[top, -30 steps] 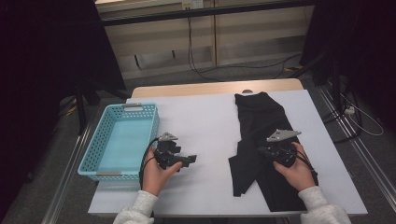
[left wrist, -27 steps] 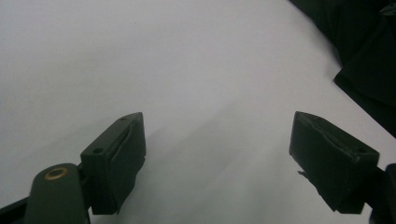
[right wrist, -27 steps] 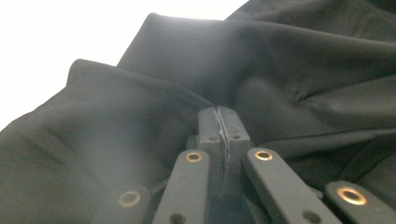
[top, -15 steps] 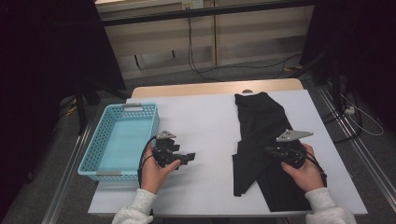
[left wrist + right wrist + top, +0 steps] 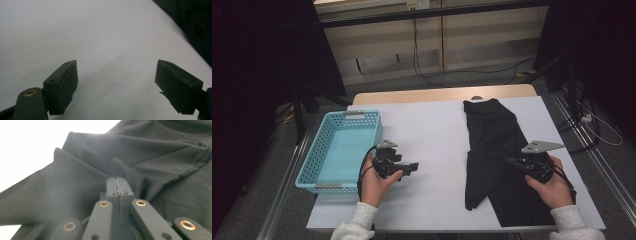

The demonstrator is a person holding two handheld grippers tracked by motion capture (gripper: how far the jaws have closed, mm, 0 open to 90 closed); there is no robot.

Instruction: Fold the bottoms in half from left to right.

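Left hand-held gripper [image 5: 412, 165] jaws apart; right hand-held gripper [image 5: 508, 160] jaws together.

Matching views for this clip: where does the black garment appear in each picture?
High view: black garment lies on the table's right half, under the right claw.
Left gripper view: its edge fills the top right corner.
Right gripper view: it spreads across most of the picture.
Shared landmark: the white table top.

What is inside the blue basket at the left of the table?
The blue basket appears empty: its bare floor shows. The strip behind its near wall is hidden.
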